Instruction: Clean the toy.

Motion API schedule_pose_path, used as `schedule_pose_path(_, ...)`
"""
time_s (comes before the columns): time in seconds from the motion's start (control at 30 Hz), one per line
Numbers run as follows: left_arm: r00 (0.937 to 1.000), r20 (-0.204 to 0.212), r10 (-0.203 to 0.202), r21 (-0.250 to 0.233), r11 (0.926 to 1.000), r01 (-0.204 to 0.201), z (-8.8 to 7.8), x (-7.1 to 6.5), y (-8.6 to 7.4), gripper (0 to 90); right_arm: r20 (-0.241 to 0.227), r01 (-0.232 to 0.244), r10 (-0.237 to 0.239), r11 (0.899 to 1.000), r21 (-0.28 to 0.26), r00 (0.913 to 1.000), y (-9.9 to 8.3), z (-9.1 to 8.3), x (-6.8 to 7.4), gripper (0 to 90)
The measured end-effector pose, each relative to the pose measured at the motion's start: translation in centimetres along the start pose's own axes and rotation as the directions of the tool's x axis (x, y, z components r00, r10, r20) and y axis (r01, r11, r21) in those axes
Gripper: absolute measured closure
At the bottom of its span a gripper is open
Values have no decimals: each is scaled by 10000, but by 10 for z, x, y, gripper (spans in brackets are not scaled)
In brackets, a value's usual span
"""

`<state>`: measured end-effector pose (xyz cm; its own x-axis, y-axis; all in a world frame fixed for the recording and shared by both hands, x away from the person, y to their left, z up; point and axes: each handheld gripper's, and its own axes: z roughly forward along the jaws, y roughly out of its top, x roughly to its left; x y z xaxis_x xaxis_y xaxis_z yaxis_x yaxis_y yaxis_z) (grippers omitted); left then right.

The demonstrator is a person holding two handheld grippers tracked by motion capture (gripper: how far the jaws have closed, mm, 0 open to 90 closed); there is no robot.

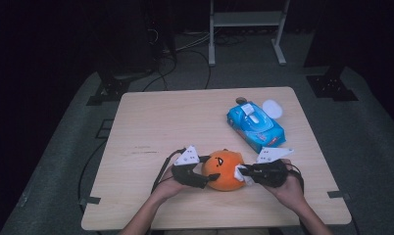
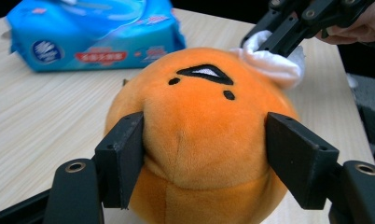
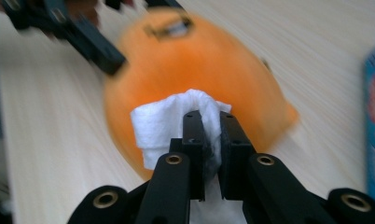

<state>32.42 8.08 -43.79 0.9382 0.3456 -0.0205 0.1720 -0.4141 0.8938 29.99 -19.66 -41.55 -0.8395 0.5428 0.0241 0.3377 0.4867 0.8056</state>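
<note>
Plush toy (image 2: 199, 135), orange and round, sits at the near middle of the table (image 1: 151, 117); judged light, soft, yielding, best held low on both flanks. Left gripper (image 2: 204, 154) comes in level, its jaws pressed on those flanks. Right gripper (image 3: 212, 140) is clamped on a white wipe (image 3: 169, 123), held against the toy's side. Blue wipes pack (image 1: 256, 126) lies beyond.

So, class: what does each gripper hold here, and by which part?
The left gripper clamps the orange plush toy by its two sides; the right gripper pinches a folded white wipe near its middle.
</note>
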Motion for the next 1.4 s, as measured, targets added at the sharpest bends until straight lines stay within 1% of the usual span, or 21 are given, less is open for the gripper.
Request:
schedule_pose_path(0.1, 9988, -66, 476, 327, 9983, -473, 2, -7, 3, 303, -173, 519, -522, 9985, -178, 9985, 12, 7, 15, 822)
schedule_pose_path(0.17, 9993, 22, 371, 269, 9989, -371, -1, -4, 0, 304, -78, 808, -809, 9967, -60, 9967, 15, 10, 20, 823)
schedule_pose_path(0.23, 9997, 51, 219, 148, 9996, -220, -1, -2, -2, 303, -146, 702, -704, 9975, -93, 9974, 12, 8, 16, 823)
schedule_pose_path(0.4, 9999, 76, 77, 11, 10000, -77, 1, -3, -1, 300, 179, 382, -380, 9992, -113, 9991, 3, -1, 5, 823)
schedule_pose_path(0.5, 9982, 185, 570, 183, 9982, -573, 6, -12, 3, 303, 72, 400, -398, 9989, -244, 9992, 8, 0, 12, 822)
schedule_pose_path(0.53, 9972, 199, 720, 261, 9970, -725, 7, -15, 3, 303, -144, 462, -468, 9982, -384, 9988, 12, 3, 16, 822)
schedule_pose_path(0.6, 9942, 219, 1051, 443, 9934, -1059, 8, -19, 3, 303, -262, 683, -694, 9968, -421, 9972, 17, 5, 23, 822)
schedule_pose_path(0.63, 9938, 239, 1087, 468, 9929, -1097, 7, -19, 2, 306, -267, 823, -834, 9957, -421, 9962, 19, 6, 25, 822)
schedule_pose_path(0.7, 9931, 394, 1107, 477, 9925, -1125, 6, -19, 0, 322, -211, 815, -825, 9958, -425, 9964, 19, 4, 23, 822)
schedule_pose_path(0.77, 9925, 459, 1137, 507, 9920, -1159, 6, -19, -2, 328, 16, 613, -613, 9970, -477, 9981, 16, -1, 13, 822)
schedule_pose_path(0.87, 9938, 478, 1005, 500, 9934, -1029, 5, -17, -2, 322, 419, 315, -299, 9988, -384, 9987, 7, -6, 1, 821)
schedule_pose_path(0.93, 9967, 425, 691, 321, 9970, -705, 5, -15, -1, 279, 377, 1, 10, 9996, -294, 9993, 1, -8, -5, 821)
schedule_pose_path(0.97, 9989, 339, 315, 165, 9993, -321, 5, -13, 1, 238, 406, -22, 33, 9996, -281, 9992, 0, -8, -5, 822)
schedule_pose_path(1.0, 9996, 275, 96, 111, 9999, -99, 6, -13, 2, 199, 416, 84, -75, 9997, -208, 9991, -1, -7, -3, 822)
schedule_pose_path(1.03, 9998, 166, -133, 74, 9999, 131, 7, -12, 2, 196, 396, 116, -109, 9998, -178, 9992, 0, -6, -1, 822)
schedule_pose_path(1.1, 9999, -4, -123, 165, 9998, 123, 8, -12, 0, 227, 388, 308, -302, 9994, -142, 9988, 2, -5, 3, 822)
schedule_pose_path(1.13, 9999, 29, -142, 165, 9998, 141, 8, -12, 0, 247, 367, 347, -341, 9993, -152, 9987, 3, -4, 6, 822)
schedule_pose_path(1.2, 10000, 35, 90, 159, 9998, -90, 10, -14, 1, 279, 238, 486, -481, 9986, -226, 9986, 9, -1, 13, 822)
schedule_pose_path(1.23, 9993, -9, 376, 230, 9990, -376, 11, -17, 3, 292, 177, 565, -560, 9981, -245, 9983, 11, 1, 16, 821)
schedule_pose_path(1.33, 9962, -26, 870, 271, 9958, -869, 12, -23, 4, 309, 95, 1006, -1003, 9943, -349, 9949, 22, 6, 26, 821)
schedule_pose_path(1.4, 9940, 46, 1096, 271, 9936, -1097, 12, -24, 3, 326, 192, 1052, -1044, 9934, -463, 9944, 26, 4, 25, 821)
